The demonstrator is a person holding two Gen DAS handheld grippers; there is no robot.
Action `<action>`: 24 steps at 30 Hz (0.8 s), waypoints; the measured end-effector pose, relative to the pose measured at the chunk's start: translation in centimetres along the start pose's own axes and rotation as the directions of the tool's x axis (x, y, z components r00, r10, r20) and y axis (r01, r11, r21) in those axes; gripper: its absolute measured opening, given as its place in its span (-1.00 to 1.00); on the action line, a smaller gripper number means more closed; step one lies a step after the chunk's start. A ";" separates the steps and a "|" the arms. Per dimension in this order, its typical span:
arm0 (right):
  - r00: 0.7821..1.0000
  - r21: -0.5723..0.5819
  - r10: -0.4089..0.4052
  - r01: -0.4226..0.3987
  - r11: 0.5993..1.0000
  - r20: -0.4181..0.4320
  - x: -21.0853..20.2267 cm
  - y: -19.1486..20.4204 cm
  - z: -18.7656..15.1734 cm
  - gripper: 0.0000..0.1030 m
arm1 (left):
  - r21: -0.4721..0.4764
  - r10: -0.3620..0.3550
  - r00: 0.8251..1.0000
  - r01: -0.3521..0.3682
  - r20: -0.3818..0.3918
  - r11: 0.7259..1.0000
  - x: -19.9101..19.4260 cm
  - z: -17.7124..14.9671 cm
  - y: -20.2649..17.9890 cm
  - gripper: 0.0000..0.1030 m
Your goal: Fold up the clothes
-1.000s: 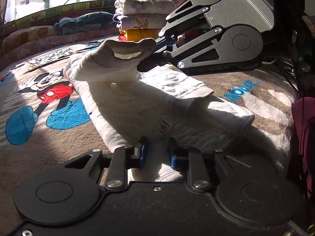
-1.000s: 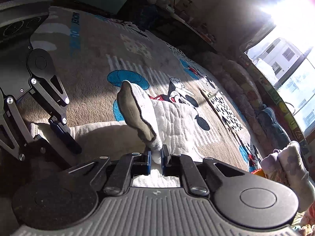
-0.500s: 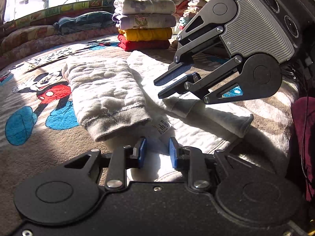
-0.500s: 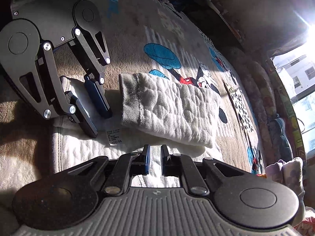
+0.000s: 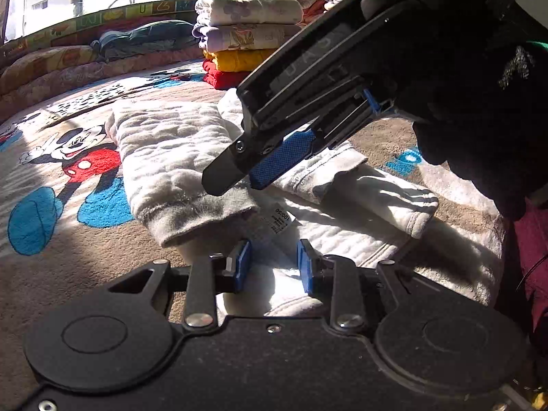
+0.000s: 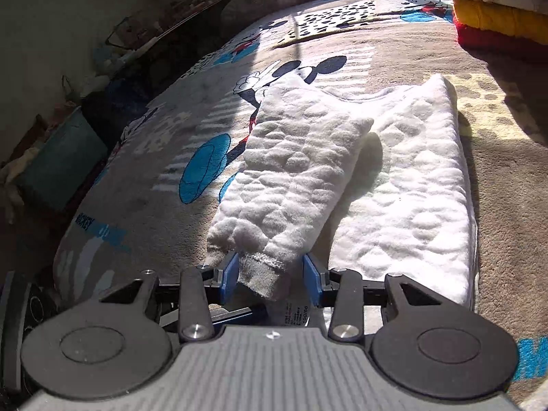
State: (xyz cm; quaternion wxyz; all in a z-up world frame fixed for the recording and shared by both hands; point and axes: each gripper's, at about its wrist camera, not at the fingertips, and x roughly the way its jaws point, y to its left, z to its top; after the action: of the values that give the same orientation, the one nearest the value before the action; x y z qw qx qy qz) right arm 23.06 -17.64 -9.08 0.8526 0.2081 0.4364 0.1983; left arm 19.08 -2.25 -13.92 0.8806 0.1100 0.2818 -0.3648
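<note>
Right claw [image 6: 270, 282] released, straddling sleeve cuff [image 6: 260, 274] | left claw [image 5: 272, 267] released over white garment [image 5: 342, 239] | I risk snagging the cuff, undoing fold.

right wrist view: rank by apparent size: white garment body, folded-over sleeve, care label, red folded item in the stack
1. white garment body, largest.
2. folded-over sleeve, lying over its left side.
3 and 4. red folded item and care label: both small and partly cut off, the label near, the red item far, so unranked.
</note>
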 end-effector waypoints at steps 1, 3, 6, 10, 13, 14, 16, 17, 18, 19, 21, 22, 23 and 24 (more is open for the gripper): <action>1.000 0.046 0.016 -0.017 0.999 0.016 0.3 -0.4 -0.2 -0.19 | 0.000 0.000 1.000 0.000 0.000 1.000 0.0 0.0 0.0 -0.47; 0.998 0.086 0.029 -0.033 0.996 0.048 0.5 -0.9 -0.6 -0.49 | 0.000 -0.001 1.000 0.001 0.000 1.000 0.0 0.0 0.0 -0.47; 0.994 0.131 0.056 -0.068 0.989 0.098 0.0 -1.5 -0.9 -0.77 | 0.000 -0.002 1.000 0.002 -0.001 1.000 0.0 0.0 0.0 -0.45; 0.982 0.172 0.104 -0.130 0.976 0.156 -2.4 -2.0 -0.1 -0.81 | 0.001 -0.003 1.000 0.003 0.000 1.000 0.0 0.0 0.0 -0.45; 0.980 0.201 0.113 -0.145 0.969 0.161 -3.9 -2.9 0.3 -0.81 | 0.000 -0.005 1.000 0.005 -0.001 1.000 0.0 0.0 0.1 -0.45; 0.982 0.212 0.115 -0.145 0.966 0.149 -4.0 -3.3 0.3 -0.81 | 0.000 -0.005 1.000 0.005 -0.001 1.000 0.0 0.0 0.1 -0.44; 0.992 0.153 0.067 -0.082 0.985 0.103 -3.5 -3.2 0.0 -0.81 | 0.002 -0.005 1.000 0.005 -0.002 1.000 0.1 0.1 0.1 -0.44; 0.996 0.119 0.040 -0.050 0.992 0.081 -3.2 -3.1 -0.1 -0.81 | 0.003 -0.004 1.000 0.004 -0.003 1.000 0.1 0.1 0.0 -0.44; 0.997 0.110 0.020 -0.027 0.994 0.068 -2.7 -3.2 -0.3 -0.81 | 0.004 -0.003 1.000 0.003 -0.004 1.000 0.1 0.1 0.0 -0.43; 0.998 0.103 0.000 -0.006 0.995 0.056 -2.2 -3.4 -0.5 -0.78 | 0.006 -0.001 1.000 0.001 -0.005 1.000 0.1 0.1 -0.1 -0.43; 0.998 0.071 -0.013 0.009 0.997 0.065 -2.0 -3.1 -0.9 -0.74 | 0.008 0.002 1.000 -0.002 -0.006 1.000 0.1 0.2 -0.2 -0.43; 0.996 0.044 -0.003 0.000 0.999 0.088 -2.4 -2.6 -1.1 -0.73 | 0.007 0.002 1.000 -0.002 -0.005 1.000 0.1 0.2 -0.2 -0.43; 0.993 -0.005 -0.020 0.020 1.000 0.116 -2.9 -1.9 -1.2 -0.71 | 0.006 0.001 1.000 -0.001 -0.005 1.000 0.0 0.1 -0.2 -0.43; 0.989 -0.056 -0.037 0.046 0.997 0.145 -3.5 -1.2 -1.4 -0.68 | 0.005 0.000 1.000 0.000 -0.005 1.000 0.0 0.1 -0.1 -0.43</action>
State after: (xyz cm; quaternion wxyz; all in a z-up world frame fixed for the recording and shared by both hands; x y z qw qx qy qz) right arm 20.20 -20.18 -8.15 0.8916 0.1872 0.3720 0.1777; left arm 19.03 -2.39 -13.85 0.8797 0.1131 0.2829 -0.3651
